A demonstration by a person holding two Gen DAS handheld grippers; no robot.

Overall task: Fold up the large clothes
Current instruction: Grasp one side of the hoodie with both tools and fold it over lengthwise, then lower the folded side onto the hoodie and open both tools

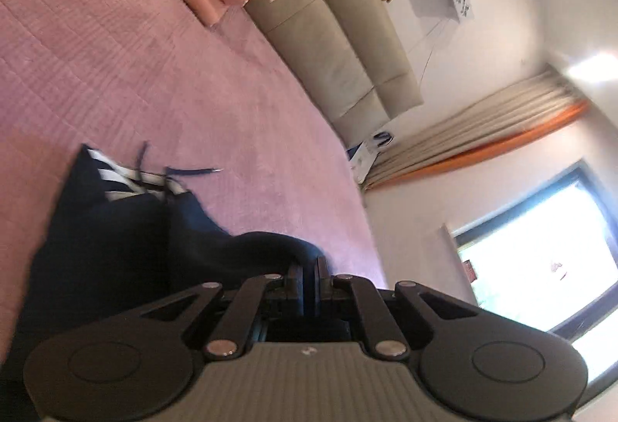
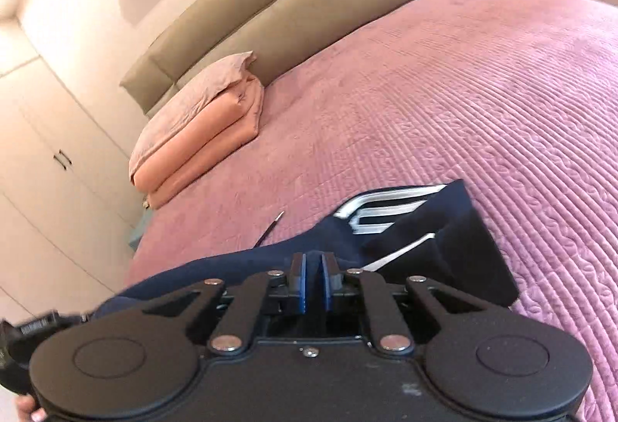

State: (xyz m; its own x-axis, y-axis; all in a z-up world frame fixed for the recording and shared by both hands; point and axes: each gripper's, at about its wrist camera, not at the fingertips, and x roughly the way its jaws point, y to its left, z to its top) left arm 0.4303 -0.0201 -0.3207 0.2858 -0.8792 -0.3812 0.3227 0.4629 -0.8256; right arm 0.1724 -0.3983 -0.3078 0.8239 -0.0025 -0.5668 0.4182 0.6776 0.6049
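Two grippers, left and right, each pinch one navy garment.

Daylight fills the room, and the window in the left wrist view is blown out to near white, with a bright patch of glare on the wall above it. The curtain beside it is smeared by motion blur, as is the dark garment (its white stripes streak). The right wrist view is evenly lit and softer, with the pink bedspread showing crisp ribbing up close. Both views bend strongly toward the edges, with black corners, and the headboard curves. Shadows are faint and soft.
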